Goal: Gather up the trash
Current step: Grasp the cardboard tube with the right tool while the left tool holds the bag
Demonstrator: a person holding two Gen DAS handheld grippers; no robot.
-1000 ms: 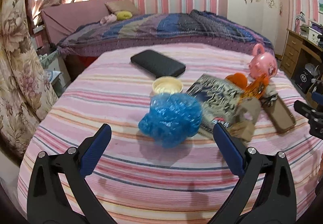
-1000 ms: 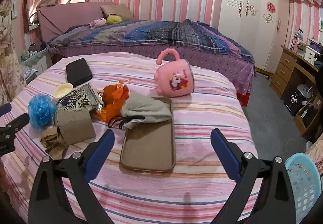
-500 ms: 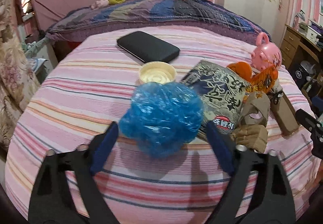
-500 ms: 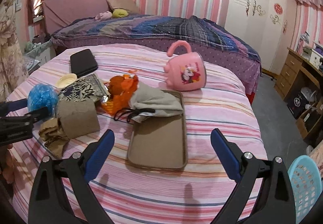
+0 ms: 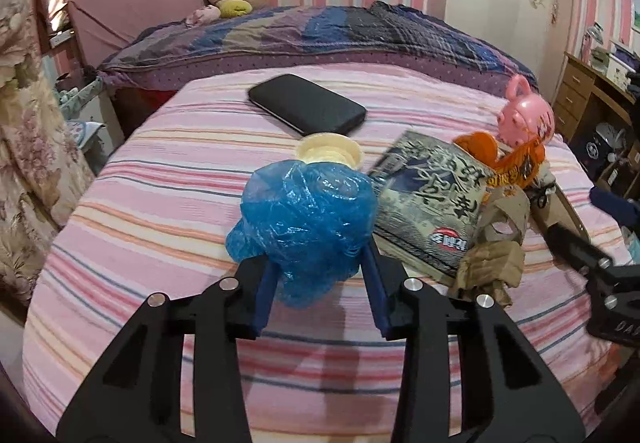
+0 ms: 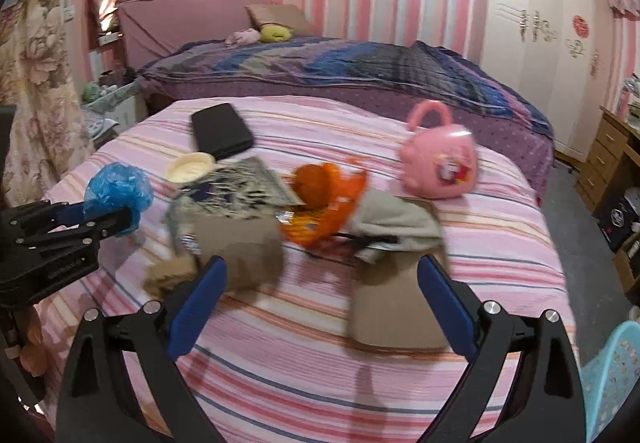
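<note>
Closing around the crumpled blue plastic bag (image 5: 304, 227), the left hand-held gripper (image 5: 320, 279) had its blue fingers (image 5: 266, 291) pressed into the bag's sides; a second before, those jaws had stood wide apart with the bag lying ahead of them. The bag sat on the pink striped bedspread (image 5: 160, 203), just in front of a shallow cream plastic lid (image 5: 330, 153) whose contents I could not make out. Beside it lay a grey printed snack packet (image 5: 432, 203) and crumpled brown cardboard (image 5: 496, 243). A flat brown tray (image 6: 396, 303) carried a grey cloth pouch (image 6: 392, 223). Bare bedspread stretched left toward the edge. The right hand-held gripper (image 6: 320, 283) hovered with jaws apart, holding nothing, nearer the cardboard than before.
</note>
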